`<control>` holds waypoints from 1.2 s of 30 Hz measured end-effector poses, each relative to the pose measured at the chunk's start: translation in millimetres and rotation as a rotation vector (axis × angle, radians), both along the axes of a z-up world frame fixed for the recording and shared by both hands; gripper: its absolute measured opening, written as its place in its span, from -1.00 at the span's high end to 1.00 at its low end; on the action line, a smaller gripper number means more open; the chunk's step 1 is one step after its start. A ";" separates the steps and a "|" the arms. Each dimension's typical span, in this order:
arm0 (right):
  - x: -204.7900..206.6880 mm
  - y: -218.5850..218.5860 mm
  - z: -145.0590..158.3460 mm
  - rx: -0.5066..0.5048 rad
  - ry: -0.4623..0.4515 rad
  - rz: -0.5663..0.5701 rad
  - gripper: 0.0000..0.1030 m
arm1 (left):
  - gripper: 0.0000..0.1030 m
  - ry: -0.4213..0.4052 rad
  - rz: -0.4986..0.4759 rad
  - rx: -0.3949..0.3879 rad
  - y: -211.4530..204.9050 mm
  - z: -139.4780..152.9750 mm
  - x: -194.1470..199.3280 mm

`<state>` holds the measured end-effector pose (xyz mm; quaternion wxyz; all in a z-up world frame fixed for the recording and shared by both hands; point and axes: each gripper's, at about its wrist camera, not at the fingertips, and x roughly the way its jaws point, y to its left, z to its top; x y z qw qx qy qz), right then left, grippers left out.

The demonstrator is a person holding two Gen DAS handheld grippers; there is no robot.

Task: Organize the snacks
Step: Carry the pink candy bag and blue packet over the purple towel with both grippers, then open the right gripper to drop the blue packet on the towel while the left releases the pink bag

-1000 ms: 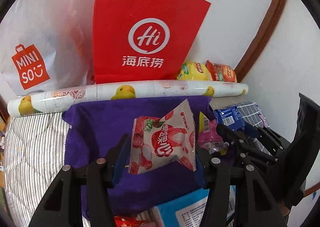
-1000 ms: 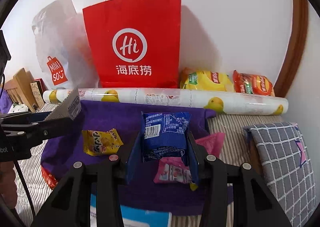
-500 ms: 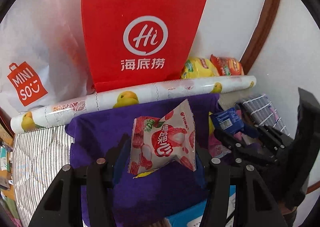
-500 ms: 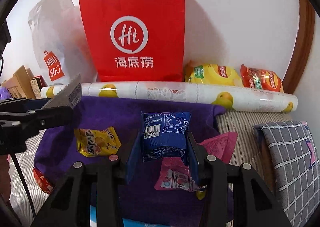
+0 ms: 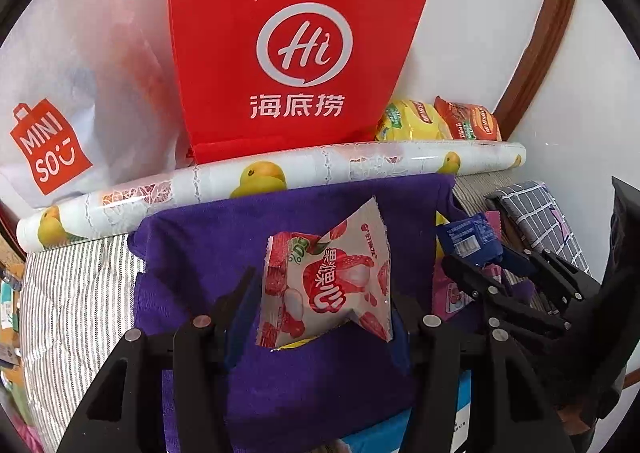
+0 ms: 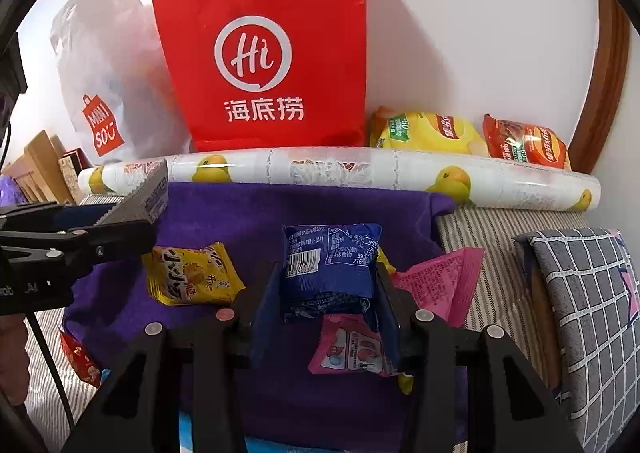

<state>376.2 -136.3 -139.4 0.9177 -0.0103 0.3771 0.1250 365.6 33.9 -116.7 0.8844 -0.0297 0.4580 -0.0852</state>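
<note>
**Holding two light snack packets above the purple cloth**

Pinching a packet apiece, both claws hover over the purple cloth (image 6: 224,209) spread on the striped bedding (image 5: 76,293). The left gripper (image 5: 324,293) is clamped on the red-and-white strawberry packet (image 5: 328,277), its pads pressing the packet's two side edges so the foil buckles inward. The right gripper (image 6: 326,293) is closed the same way on the blue packet (image 6: 330,265), barcode side up, the wrapper creased between the pads.

Both packets look light, puffed and soft: thin, glossy film around air and a small filling. Such film is likely slippery and gives under pressure, so a squeeze across the middle may crush what is inside or let the packet pivot. The flat crimped seams at the ends seem the firmer places to hold.

Other snacks lie loose on the cloth: a yellow packet (image 6: 192,277) to the left and pink packets (image 6: 440,285) under and beside the right claw. Against the wall stand a red paper bag (image 6: 264,45) and a white plastic bag (image 6: 108,85), behind a duck-print roll (image 6: 360,173), with two larger crisp bags (image 6: 428,131) to the right.
</note>
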 end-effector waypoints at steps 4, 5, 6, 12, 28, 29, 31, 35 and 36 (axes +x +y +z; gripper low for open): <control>2.6 2.2 -5.0 -0.034 0.015 -0.012 0.12 | -0.06 0.011 0.006 0.002 0.5 -3.9 1.5; 2.5 2.9 -5.6 -0.036 0.016 -0.006 0.12 | -0.06 0.016 0.008 0.001 0.8 -5.1 2.0; 2.2 3.7 -6.0 -0.040 0.015 -0.002 0.12 | -0.06 0.019 0.010 0.000 1.0 -5.9 2.3; 1.8 3.2 -7.9 -0.042 0.018 -0.002 0.11 | -0.06 0.039 0.029 -0.006 5.9 -9.8 5.3; 0.4 11.7 -10.8 -0.092 0.022 0.019 0.03 | -0.06 0.069 0.025 0.002 2.9 -18.9 8.9; 0.1 12.6 -11.0 -0.099 0.021 0.020 0.01 | -0.06 0.069 0.024 0.004 2.0 -19.2 8.6; -0.1 14.3 -11.3 -0.111 0.020 0.021 0.00 | -0.06 0.069 0.020 0.003 0.8 -19.4 8.5; -0.6 16.3 -11.3 -0.115 0.021 0.032 -0.19 | -0.07 0.074 0.029 0.000 2.5 -20.1 9.5; -1.1 16.5 -11.0 -0.114 0.018 0.033 -0.21 | -0.07 0.076 0.031 -0.001 3.2 -20.3 10.0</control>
